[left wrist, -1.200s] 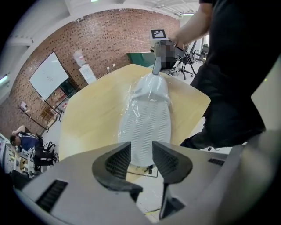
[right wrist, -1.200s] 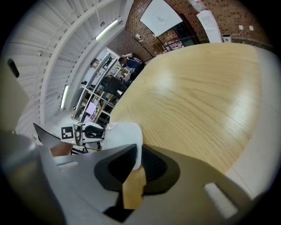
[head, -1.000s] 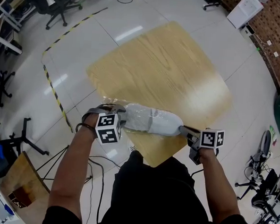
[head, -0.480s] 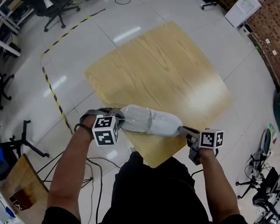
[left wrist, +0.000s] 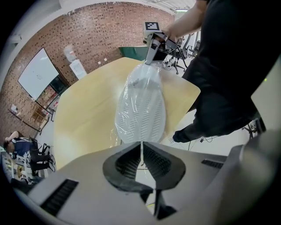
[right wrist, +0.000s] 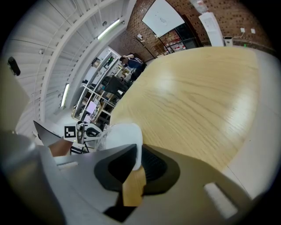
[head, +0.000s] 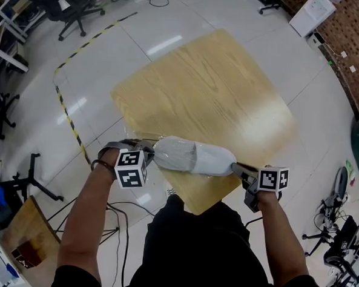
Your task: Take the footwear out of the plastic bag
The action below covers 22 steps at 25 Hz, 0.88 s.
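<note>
A white shoe (head: 195,157) inside a clear plastic bag (head: 164,150) hangs over the near corner of the wooden table (head: 207,87), stretched between my two grippers. My left gripper (head: 148,152) is at the bag's left end. In the left gripper view its jaws have just been closing and now pinch a thin strip of bag film (left wrist: 141,149), with the ribbed sole (left wrist: 141,103) just beyond. My right gripper (head: 234,168) is shut on the shoe's right end; in the right gripper view that white rounded end (right wrist: 127,143) sits between the jaws.
The table's near corner points at the person's legs. On the floor around it are striped yellow-black tape (head: 69,118), office chairs (head: 70,3) at the far left, a black stand (head: 34,182) at the left and a white box (head: 313,13) at the far right.
The left gripper's jaws have gone from wide open round the bag's end to closed on the film, and the hand shifted slightly left. The right gripper and the shoe barely moved.
</note>
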Each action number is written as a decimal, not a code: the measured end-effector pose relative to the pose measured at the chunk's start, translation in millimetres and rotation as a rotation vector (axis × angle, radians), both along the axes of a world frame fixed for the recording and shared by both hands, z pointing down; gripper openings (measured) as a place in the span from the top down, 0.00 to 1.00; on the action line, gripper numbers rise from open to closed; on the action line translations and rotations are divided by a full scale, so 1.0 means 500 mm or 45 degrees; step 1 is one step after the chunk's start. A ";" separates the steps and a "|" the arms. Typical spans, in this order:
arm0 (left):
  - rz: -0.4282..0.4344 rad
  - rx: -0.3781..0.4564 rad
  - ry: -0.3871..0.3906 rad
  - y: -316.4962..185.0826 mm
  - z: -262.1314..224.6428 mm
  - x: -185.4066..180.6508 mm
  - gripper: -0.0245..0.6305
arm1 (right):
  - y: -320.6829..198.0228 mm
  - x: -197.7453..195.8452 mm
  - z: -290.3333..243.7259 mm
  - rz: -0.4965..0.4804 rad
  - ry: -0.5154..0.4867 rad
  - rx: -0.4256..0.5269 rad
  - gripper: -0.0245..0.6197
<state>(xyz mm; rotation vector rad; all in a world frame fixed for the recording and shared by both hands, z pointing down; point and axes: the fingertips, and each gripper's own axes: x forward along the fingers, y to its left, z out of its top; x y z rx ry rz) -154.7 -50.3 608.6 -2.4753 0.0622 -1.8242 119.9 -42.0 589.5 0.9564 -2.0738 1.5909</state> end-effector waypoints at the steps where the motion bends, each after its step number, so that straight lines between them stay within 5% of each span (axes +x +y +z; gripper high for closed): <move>1: -0.004 0.003 -0.007 0.000 0.002 -0.005 0.93 | 0.000 0.001 -0.001 -0.001 -0.001 0.003 0.90; 22: -0.074 0.114 -0.148 -0.022 0.016 -0.115 0.93 | 0.014 -0.002 0.002 -0.022 0.010 -0.006 0.90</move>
